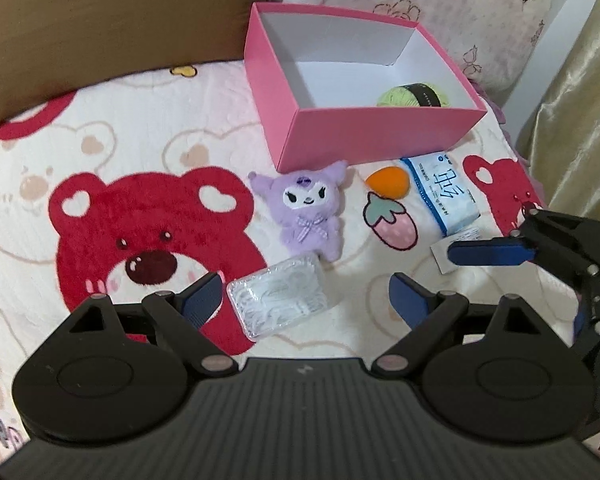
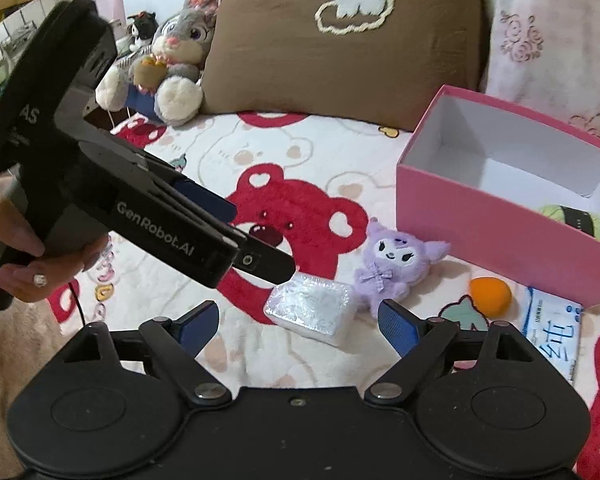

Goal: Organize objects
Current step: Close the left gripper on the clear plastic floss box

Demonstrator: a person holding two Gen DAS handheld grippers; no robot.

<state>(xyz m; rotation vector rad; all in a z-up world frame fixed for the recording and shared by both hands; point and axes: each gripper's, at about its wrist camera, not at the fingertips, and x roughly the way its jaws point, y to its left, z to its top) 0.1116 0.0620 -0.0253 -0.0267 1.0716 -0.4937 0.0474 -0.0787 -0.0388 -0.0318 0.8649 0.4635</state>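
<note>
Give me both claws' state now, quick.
Left claw: open, holding nothing, above the clear plastic packet.
Right claw: open, empty.

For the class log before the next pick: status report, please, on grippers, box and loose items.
Left gripper and right gripper open, empty. Pink box holds only green yarn. Clear packet, purple plush outside. Nothing blocking.

tool [image 1: 306, 300]: black, blue pads | side: "GenRobot.AI" | hand [image 2: 24, 256]: ring

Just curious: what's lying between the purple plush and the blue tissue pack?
An orange egg-shaped sponge, seen in both wrist views, between plush and tissue pack.
</note>
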